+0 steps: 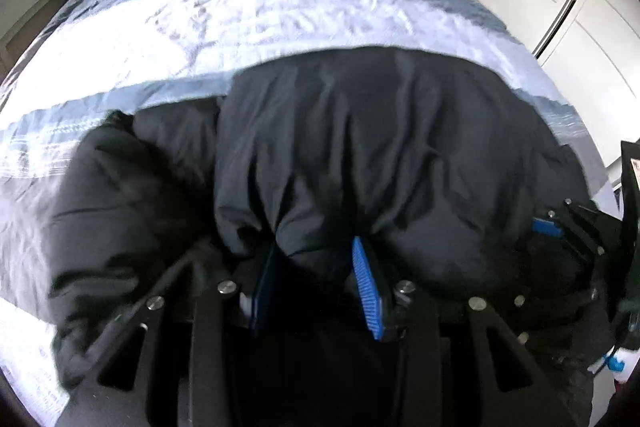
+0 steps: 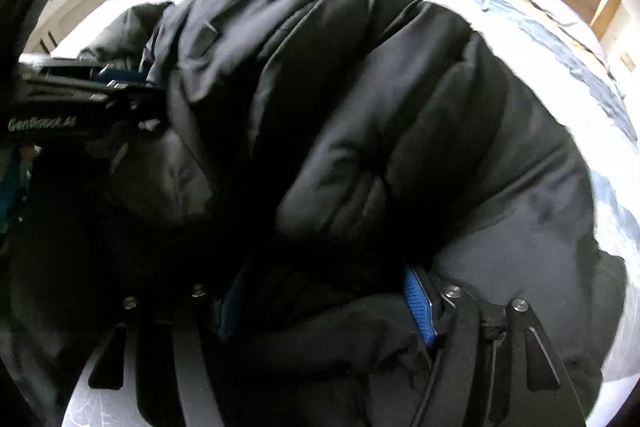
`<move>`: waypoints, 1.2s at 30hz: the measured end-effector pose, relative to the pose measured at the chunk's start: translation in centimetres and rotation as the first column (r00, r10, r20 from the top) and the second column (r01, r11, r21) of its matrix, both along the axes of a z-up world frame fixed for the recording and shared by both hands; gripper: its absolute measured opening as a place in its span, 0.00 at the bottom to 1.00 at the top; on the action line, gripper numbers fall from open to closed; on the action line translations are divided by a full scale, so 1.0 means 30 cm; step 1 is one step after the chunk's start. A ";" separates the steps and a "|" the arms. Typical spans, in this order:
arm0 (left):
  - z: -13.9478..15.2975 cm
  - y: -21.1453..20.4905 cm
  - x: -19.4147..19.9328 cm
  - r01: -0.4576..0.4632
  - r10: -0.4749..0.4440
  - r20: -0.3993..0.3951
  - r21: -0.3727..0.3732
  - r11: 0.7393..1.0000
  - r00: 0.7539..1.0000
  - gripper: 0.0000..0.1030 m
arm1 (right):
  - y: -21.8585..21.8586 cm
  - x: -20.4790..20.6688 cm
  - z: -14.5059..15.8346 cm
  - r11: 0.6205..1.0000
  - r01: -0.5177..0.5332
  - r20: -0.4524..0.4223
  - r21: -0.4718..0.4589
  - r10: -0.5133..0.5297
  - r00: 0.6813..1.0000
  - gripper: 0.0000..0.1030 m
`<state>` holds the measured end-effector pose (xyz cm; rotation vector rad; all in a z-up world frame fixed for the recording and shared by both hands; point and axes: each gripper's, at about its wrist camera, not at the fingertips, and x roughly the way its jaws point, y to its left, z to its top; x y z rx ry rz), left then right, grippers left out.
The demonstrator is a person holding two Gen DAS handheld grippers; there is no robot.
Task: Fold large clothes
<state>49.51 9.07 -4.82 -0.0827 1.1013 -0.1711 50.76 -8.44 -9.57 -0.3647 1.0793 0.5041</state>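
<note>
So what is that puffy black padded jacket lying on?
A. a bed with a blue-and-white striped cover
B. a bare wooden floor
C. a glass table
A: the puffy black padded jacket lies on the blue-and-white striped bed cover, both grippers clamping its fabric.

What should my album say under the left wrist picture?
Left tongs pinch a puffy black coat on the striped bedspread.

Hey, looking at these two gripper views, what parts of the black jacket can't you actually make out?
- Left wrist view: the black puffy jacket has its near edge hidden behind the left gripper.
- Right wrist view: the jacket's left side is lost in dark shadow; the right gripper covers the hem.
- Both views: the underside is hidden against the striped blue bedspread.
</note>
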 end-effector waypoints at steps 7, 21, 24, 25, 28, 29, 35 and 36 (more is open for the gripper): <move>0.188 0.045 -0.048 -0.020 0.025 0.112 -0.045 0.999 0.993 0.35 | -0.077 -0.072 0.146 0.997 -0.003 0.057 0.078 -0.002 0.998 0.64; 0.092 -0.196 0.041 0.104 -0.100 0.053 -0.079 0.991 0.994 0.35 | -0.256 0.059 0.187 0.984 0.091 0.037 0.155 -0.098 0.995 0.64; -0.023 -0.205 0.017 0.108 -0.109 -0.029 -0.038 0.993 0.994 0.35 | -0.237 0.063 0.084 0.993 0.068 -0.015 0.098 -0.067 0.998 0.66; -0.048 -0.201 0.011 0.105 -0.106 -0.043 -0.029 0.994 0.993 0.35 | -0.238 0.064 0.054 0.994 0.068 -0.029 0.091 -0.065 0.997 0.66; -0.090 -0.205 0.011 0.106 -0.106 -0.047 0.002 0.994 0.993 0.35 | -0.236 0.073 -0.001 0.995 0.071 -0.045 0.069 -0.068 0.997 0.67; -0.098 -0.212 0.015 0.107 -0.106 -0.047 0.017 0.994 0.993 0.35 | -0.231 0.076 -0.017 0.996 0.070 -0.042 0.054 -0.068 0.997 0.67; -0.097 -0.207 -0.002 0.082 -0.081 -0.015 0.033 0.996 0.997 0.35 | -0.207 0.083 -0.029 0.996 0.094 -0.018 0.004 -0.094 0.995 0.69; -0.080 -0.200 -0.017 0.070 -0.070 -0.001 0.028 0.997 0.998 0.35 | -0.212 0.073 -0.012 0.995 0.100 -0.008 0.011 -0.100 0.995 0.69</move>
